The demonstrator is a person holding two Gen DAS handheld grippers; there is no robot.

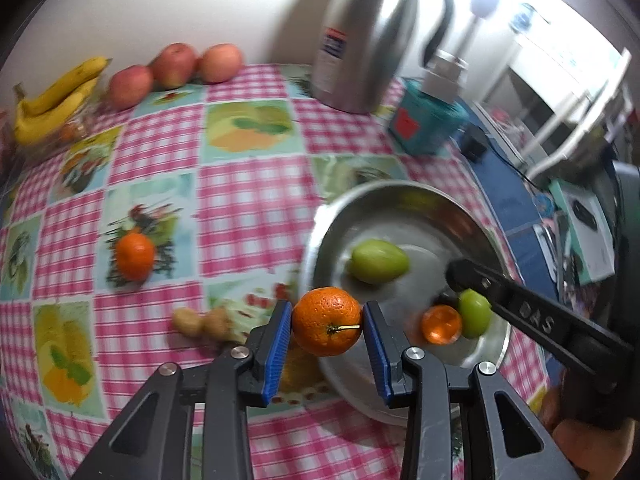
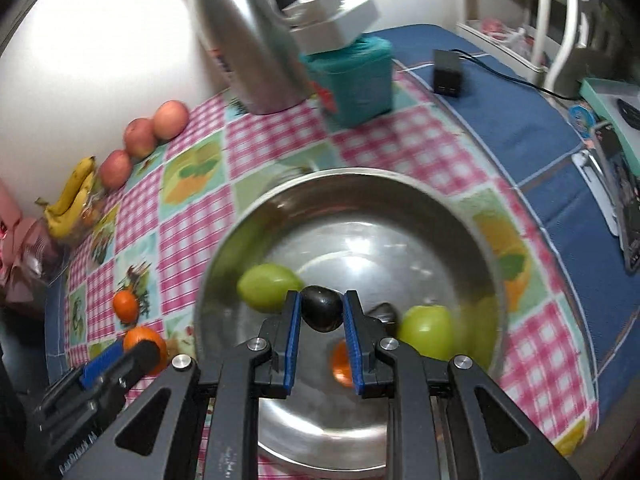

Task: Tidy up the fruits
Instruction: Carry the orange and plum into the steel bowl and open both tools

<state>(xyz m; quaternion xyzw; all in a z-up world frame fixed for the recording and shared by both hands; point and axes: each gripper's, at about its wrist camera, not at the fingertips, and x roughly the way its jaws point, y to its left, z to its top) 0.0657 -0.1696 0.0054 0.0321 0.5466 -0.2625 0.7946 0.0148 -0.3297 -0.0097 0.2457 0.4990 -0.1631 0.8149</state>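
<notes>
We've got an orange [image 1: 327, 321] pinched between the left gripper [image 1: 327, 330] pads, held just at the near edge of the metal bowl [image 1: 404, 194]. Our right gripper [image 2: 322, 312] is closed on a dark fruit [image 2: 322, 307] above the bowl. Already inside: two green fruits [image 2: 269, 287] and a small orange one [image 1: 441, 324]. Left on the tablecloth [image 1: 248, 184]: another orange [image 1: 135, 256], apples [image 1: 175, 65], bananas [image 1: 56, 100].

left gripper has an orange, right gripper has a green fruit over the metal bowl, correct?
Not quite. The left gripper does hold an orange, but the right gripper is shut on a dark, nearly black fruit, not a green one. The right wrist view shows it over the metal bowl; the green fruits lie loose inside.
</notes>
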